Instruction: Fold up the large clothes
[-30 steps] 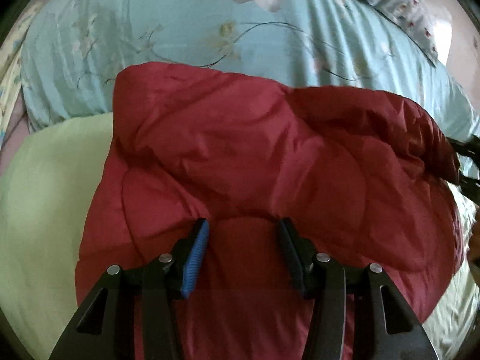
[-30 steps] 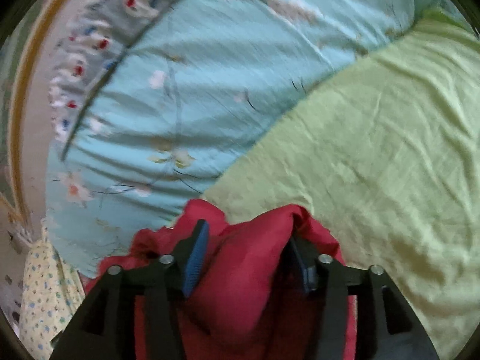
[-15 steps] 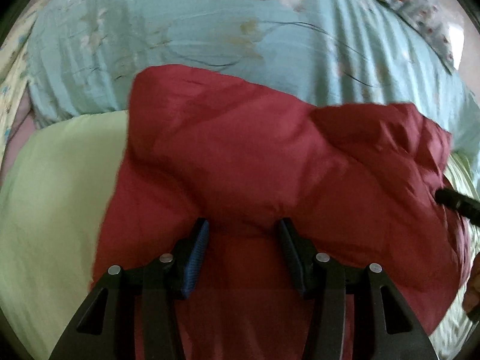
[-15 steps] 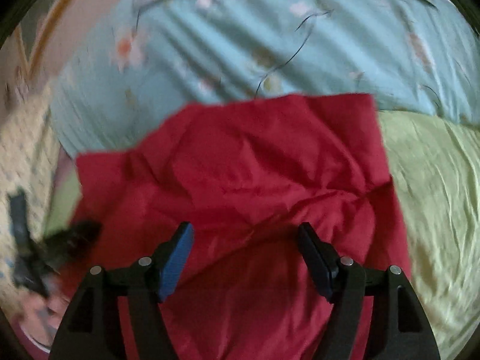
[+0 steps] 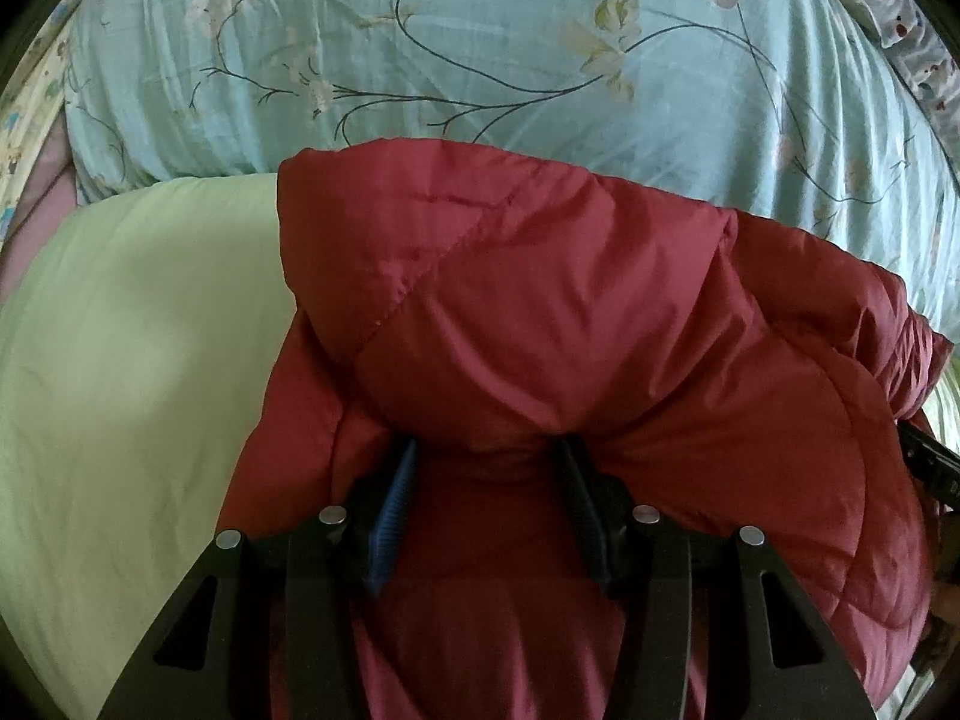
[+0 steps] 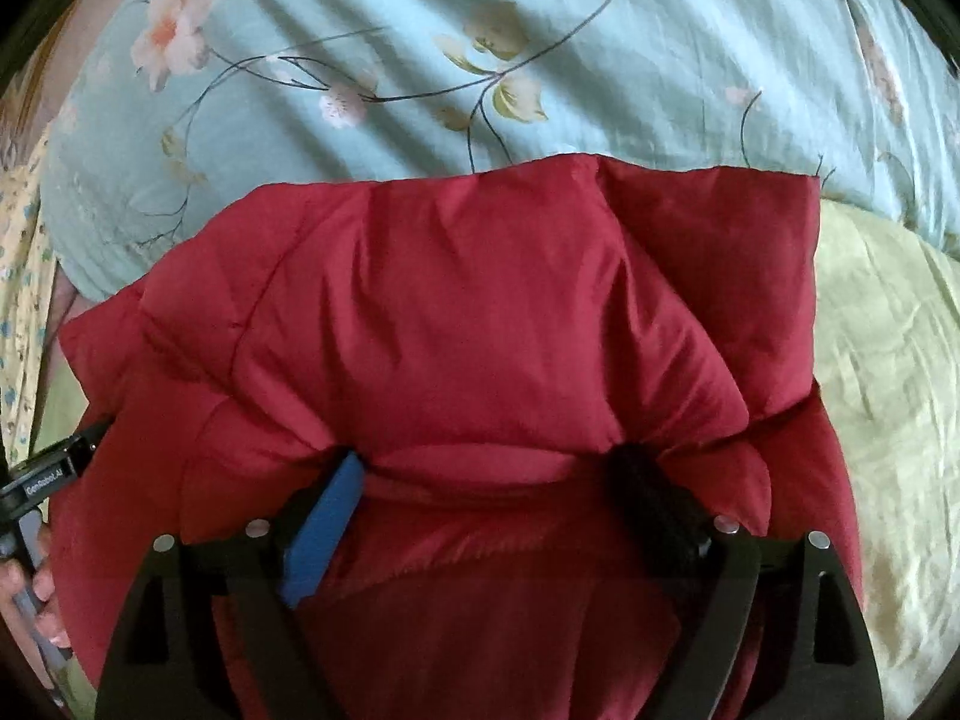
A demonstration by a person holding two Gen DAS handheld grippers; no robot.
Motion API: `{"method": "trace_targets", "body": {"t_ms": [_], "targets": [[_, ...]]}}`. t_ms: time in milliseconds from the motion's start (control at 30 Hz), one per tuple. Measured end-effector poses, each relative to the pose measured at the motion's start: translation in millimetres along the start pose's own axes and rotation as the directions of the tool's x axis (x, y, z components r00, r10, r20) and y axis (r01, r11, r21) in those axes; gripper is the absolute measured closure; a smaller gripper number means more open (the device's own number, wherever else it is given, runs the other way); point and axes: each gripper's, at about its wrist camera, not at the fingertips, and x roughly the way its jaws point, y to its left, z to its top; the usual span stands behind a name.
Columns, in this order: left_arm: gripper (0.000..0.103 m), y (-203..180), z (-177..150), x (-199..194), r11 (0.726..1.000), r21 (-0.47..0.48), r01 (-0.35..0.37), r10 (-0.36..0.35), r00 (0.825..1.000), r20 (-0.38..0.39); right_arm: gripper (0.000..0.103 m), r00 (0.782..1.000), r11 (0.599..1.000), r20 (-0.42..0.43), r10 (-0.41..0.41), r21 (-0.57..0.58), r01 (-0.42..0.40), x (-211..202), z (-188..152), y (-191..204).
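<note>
The left tool [image 5: 487,450] grips a thick fold of a dark red quilted jacket [image 5: 570,324], its blue pad and black pad pressed into the padding on either side of the pinched bulge. The right tool [image 6: 489,468] is at the same jacket with its jaws spreading apart; a puffy roll of the red fabric sits between them, and whether the pads still press on it cannot be told. In the right wrist view, the left tool's black frame shows at the jacket's left edge, held by a person's hand [image 6: 36,594]. The jacket lies folded over in a bulky heap. Under it and on both sides of it spreads a pale green sheet [image 5: 132,372]. Beyond the jacket's far edge, touching it, lies a light blue quilt with a flower pattern [image 5: 480,42]. At the quilt's far right corner runs a strip of spotted fabric [image 5: 900,6].
</note>
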Motion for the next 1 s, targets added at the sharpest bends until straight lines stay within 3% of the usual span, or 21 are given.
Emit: {"method": "trace_targets", "body": {"t_ms": [433, 800, 1000], "targets": [[0.054, 24.1, -17.1, -62.2, 0.995, -0.05, 0.089, -0.088, 0.996, 0.024, 0.015, 1.0, 1.0, 0.026, 0.013, -0.003, -0.013, -3.5, 0.1, -1.4], [0.053, 49.2, -37.1, -97.7, 0.99, -0.076, 0.12, -0.116, 0.992, 0.056, 0.015, 0.992, 0.998, 0.111, 0.059, -0.025, -0.057, -70.9, -24.8, -5.7], [0.034, 62.8, -49.1, -111.4, 0.984, -0.1, 0.147, -0.14, 0.987, 0.074, 0.015, 0.991, 0.998, 0.118, 0.069, 0.008, -0.07, -101.6, -42.3, -27.4]]}}
